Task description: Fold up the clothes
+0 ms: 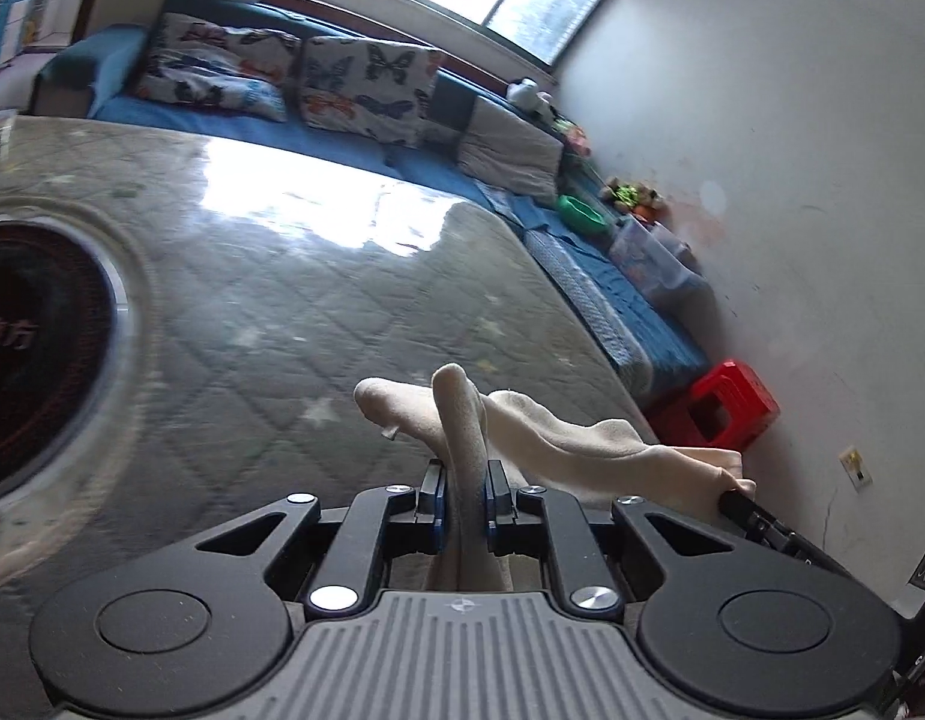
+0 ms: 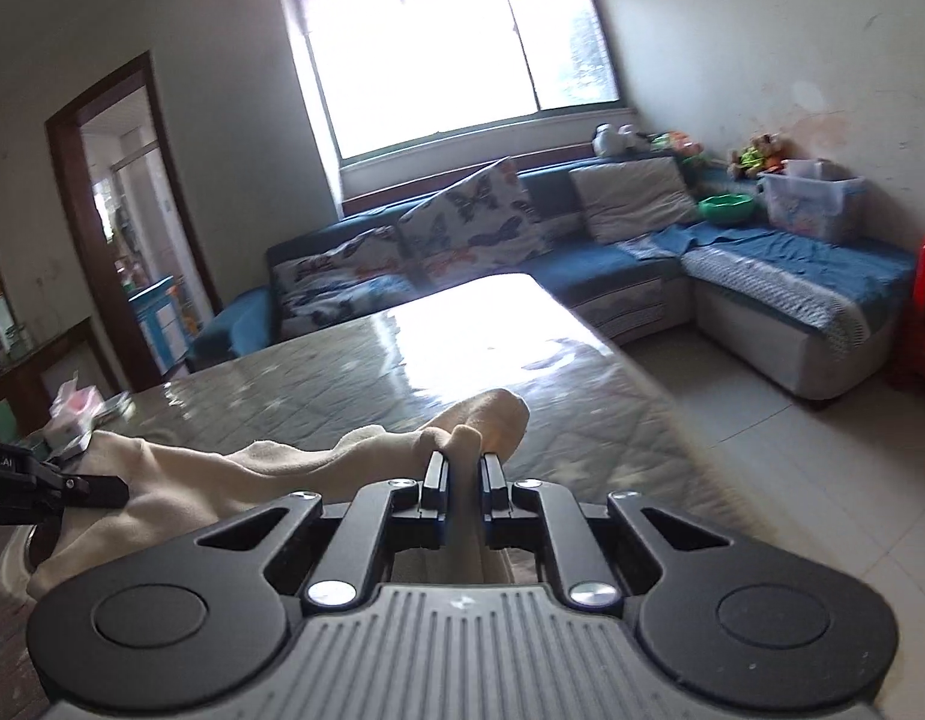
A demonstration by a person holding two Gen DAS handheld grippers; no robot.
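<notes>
Stretching between both tongs above the table [image 1: 282, 300], a cream cloth [image 1: 558, 438], left tongs [image 1: 465, 489] and right tongs [image 2: 465, 480] each clenched on one end.

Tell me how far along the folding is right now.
Early stage. Done: both grippers have hold of the cream garment, the left gripper and the right gripper each shut on a bunched fold of it. In hand: the cloth hangs stretched between them above the quilted table. Left: no neat fold shows yet; it still needs laying flat, folding and setting down.
</notes>
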